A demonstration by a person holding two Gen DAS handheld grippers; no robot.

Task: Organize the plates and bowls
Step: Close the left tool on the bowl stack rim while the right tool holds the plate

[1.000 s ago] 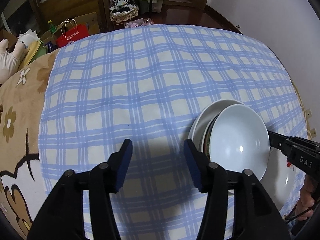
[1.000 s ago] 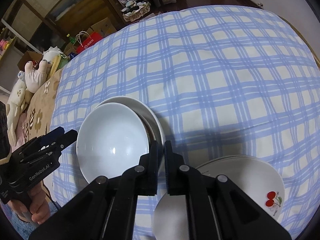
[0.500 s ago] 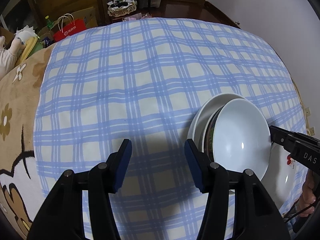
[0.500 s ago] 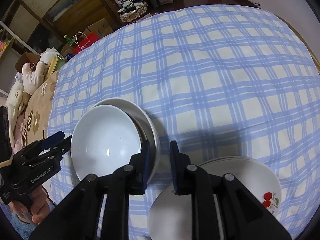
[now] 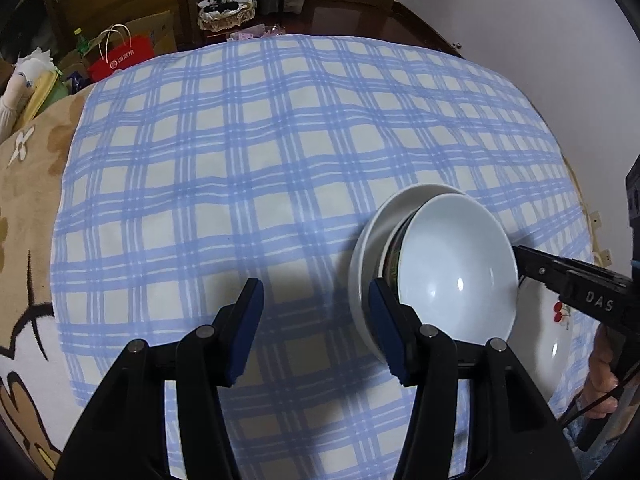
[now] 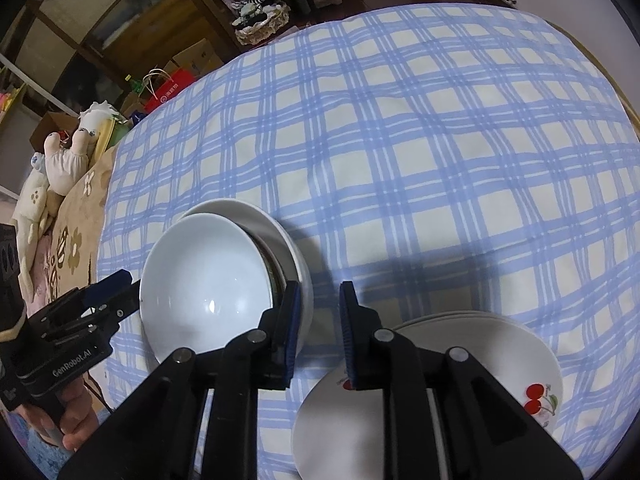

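A white bowl (image 5: 456, 268) sits tilted on top of a nested stack of bowls (image 5: 370, 240) on the blue checked tablecloth. My left gripper (image 5: 316, 332) stands open over bare cloth just left of the stack, its right finger beside the stack's rim. In the right wrist view the same white bowl (image 6: 204, 280) lies left of my right gripper (image 6: 320, 336). That gripper is open a little, with only cloth showing in the gap and its left finger against the stack's rim (image 6: 296, 256). A stack of white plates (image 6: 520, 360), one with a cherry print, lies under its right finger.
The tablecloth (image 5: 260, 140) covers a round table whose far half holds nothing. A brown patterned blanket (image 5: 24, 184) lies to the left. Beyond the table stand a red bag (image 5: 120, 58), a basket (image 5: 226, 12) and wooden furniture. A hand (image 6: 68, 424) holds the left gripper's handle.
My right gripper's jaws have parted and come off the white bowl's rim. The bowl stays on the stack. The left gripper has tilted slightly but holds its place.
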